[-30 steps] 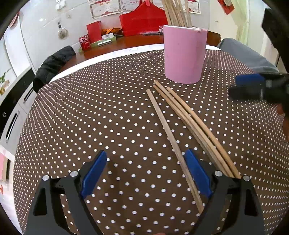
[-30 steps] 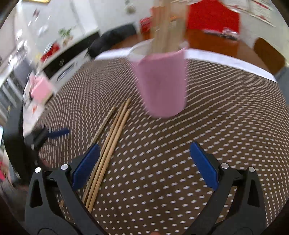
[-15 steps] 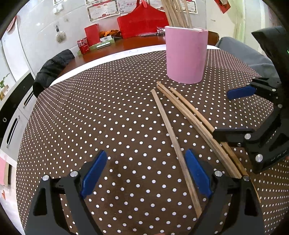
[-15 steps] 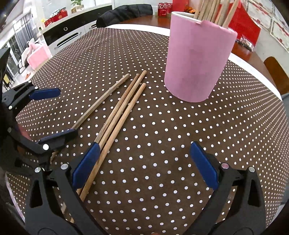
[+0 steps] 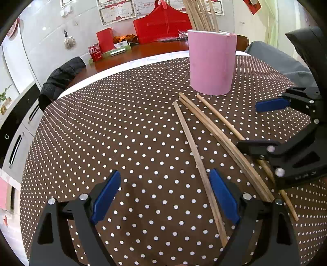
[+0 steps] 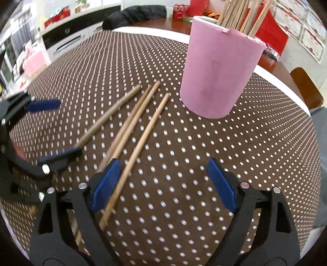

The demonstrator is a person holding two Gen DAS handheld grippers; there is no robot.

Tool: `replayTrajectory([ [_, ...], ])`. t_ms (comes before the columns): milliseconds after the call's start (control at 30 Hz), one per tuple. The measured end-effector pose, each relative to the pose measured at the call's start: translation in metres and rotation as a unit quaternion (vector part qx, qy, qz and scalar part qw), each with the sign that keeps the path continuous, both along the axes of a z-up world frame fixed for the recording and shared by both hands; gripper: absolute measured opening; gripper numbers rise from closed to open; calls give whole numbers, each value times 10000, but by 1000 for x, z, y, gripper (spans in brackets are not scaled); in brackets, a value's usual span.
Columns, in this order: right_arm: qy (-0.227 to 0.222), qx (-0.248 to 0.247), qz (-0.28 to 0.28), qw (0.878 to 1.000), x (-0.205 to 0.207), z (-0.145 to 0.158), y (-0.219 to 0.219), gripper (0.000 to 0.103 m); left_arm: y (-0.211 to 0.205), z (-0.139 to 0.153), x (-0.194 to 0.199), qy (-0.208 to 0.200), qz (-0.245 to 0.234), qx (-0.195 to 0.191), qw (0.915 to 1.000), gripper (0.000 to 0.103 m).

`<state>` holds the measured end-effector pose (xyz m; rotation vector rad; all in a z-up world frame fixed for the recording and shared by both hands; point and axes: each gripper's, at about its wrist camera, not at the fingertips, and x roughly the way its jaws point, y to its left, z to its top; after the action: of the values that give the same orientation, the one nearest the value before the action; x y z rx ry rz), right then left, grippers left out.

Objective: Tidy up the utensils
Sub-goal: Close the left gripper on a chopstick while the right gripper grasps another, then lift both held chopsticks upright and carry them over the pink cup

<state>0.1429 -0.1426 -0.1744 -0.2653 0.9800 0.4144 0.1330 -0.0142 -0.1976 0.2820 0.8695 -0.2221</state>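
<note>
Wooden chopstick (image 6: 130,165) between closing right hand-held gripper (image 6: 163,184) jaws.

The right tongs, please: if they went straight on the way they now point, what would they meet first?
Probably the brown polka-dot tablecloth. The right tongs stand open, tilted down, with one loose wooden chopstick passing just inside the left blue pad; depth is unclear.

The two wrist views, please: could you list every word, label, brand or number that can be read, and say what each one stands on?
No text here can be read for certain.
Red drinks can on the wooden table behind: white lettering, too small to read.
Paper certificates with red banners on the wall: print too small to read.
Red-and-white packet on the far counter: blurred.
</note>
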Motion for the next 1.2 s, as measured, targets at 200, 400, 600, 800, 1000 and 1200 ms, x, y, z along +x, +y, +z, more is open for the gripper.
replayTrajectory([
  [200, -50, 76, -166, 9998, 6, 3, 0, 63, -10, 4, 13, 103, 61, 182, 9998, 87],
  [400, -60, 423, -359, 9984, 16, 2, -11, 61, -20, 5, 39, 139, 92, 260, 9995, 87],
  [600, -318, 231, -363, 9986, 25, 0, 5, 38, -18, 4, 54, 249, 26, -88, 9996, 75],
  [800, -262, 369, -114, 9989, 20, 1, 9, 6, -18, 11, 64, 493, -160, -412, 9978, 6],
  [1000, -231, 1161, -169, 9928, 16, 12, -24, 6, -6, 10, 59, 384, -9, -591, 9975, 6],
  [1200, -415, 1867, -155, 9814, 9, 28, -46, 6, 8, 32, 47, -23, 266, -849, 9960, 6],
])
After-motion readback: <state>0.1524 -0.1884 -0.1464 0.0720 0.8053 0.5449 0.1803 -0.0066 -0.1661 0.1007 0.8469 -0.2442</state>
